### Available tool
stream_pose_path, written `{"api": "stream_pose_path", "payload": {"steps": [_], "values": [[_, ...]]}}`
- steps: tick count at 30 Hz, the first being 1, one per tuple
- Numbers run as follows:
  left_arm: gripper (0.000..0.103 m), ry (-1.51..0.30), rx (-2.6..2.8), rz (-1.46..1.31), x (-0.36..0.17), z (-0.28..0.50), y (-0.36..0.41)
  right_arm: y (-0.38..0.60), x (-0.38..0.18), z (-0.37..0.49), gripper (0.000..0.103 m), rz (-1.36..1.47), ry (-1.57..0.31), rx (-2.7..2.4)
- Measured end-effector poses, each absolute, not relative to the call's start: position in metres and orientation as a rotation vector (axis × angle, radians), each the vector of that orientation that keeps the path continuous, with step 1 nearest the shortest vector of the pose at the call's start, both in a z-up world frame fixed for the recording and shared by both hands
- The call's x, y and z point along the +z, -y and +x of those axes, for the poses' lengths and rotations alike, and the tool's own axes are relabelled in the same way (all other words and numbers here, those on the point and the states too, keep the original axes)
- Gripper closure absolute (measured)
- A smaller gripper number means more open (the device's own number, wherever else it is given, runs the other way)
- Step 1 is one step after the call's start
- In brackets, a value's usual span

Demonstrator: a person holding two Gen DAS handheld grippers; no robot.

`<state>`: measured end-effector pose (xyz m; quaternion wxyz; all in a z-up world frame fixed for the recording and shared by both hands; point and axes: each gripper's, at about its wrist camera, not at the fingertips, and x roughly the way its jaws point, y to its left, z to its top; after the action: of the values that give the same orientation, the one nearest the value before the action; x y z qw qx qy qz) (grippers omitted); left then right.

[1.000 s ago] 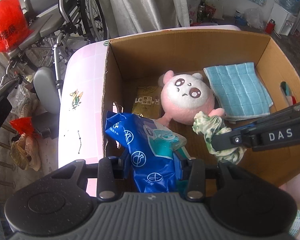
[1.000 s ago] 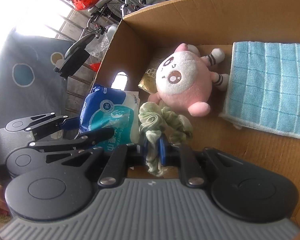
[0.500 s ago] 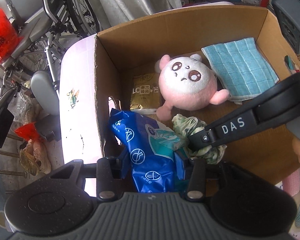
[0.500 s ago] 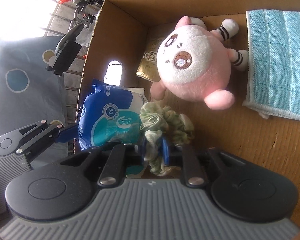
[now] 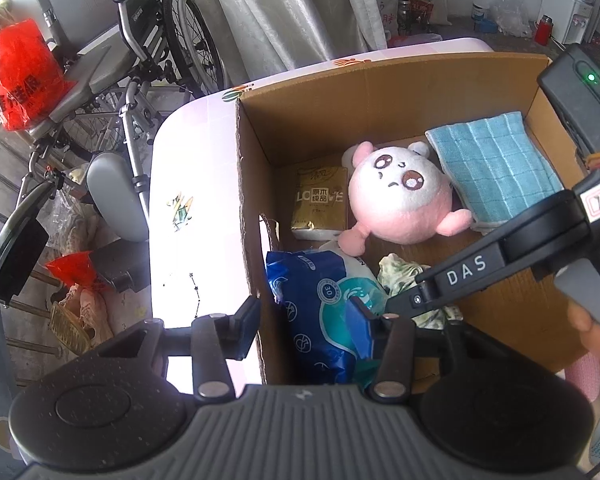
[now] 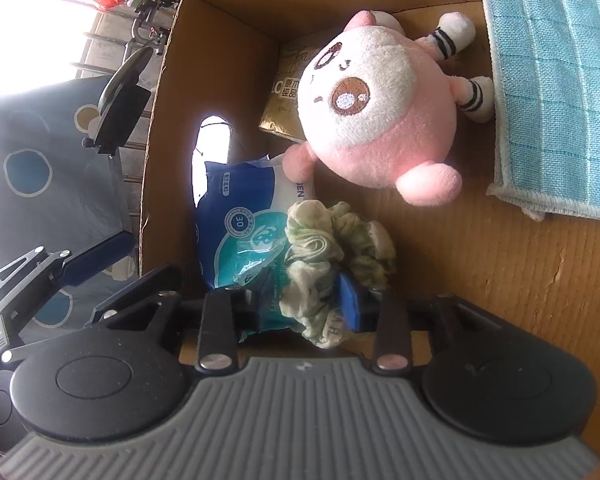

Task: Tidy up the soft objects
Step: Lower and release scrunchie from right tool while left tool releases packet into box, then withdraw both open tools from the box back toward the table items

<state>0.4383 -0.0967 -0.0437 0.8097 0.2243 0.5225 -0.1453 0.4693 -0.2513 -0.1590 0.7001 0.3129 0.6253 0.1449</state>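
"DAS" read on right gripper arm; "30" on blue wipes pack. Cardboard box held wipes, gold tissue pack, pink plush, blue towel by far right wall. Left gripper stood apart, straddling box's left wall, wipes between, pads clear. Right jaws were opening, green scrunchie loose between.

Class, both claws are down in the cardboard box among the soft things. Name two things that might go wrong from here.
1. The right claw is opening with the green scrunchie between its fingers; the fabric may snag and lift back out.
2. The left claw straddles the box wall, with the blue wipes pack between its fingers; pulling away might tug the box.
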Motion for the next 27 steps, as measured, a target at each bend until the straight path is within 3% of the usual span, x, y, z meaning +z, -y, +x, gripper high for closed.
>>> {"api": "stream_pose_path", "payload": {"steps": [2, 8, 21, 27], "values": [[0.051, -1.111, -0.317, 0.456, -0.039, 0.435, 0.094, 0.254, -0.155, 0.469, 0.050, 0.692, -1.381, 0.310], [0.040, -1.050, -0.337, 0.394, -0.014, 0.419, 0.086, 0.269, -0.134, 0.463, 0.044, 0.725, -1.333, 0.323], [0.018, -0.923, -0.377, 0.195, 0.058, 0.348, 0.047, 0.312, -0.047, 0.387, 0.043, 0.799, -1.135, 0.394], [0.008, -0.878, -0.429, 0.141, 0.069, 0.285, 0.030, 0.334, 0.001, 0.298, 0.028, 0.736, -0.972, 0.415]]}}
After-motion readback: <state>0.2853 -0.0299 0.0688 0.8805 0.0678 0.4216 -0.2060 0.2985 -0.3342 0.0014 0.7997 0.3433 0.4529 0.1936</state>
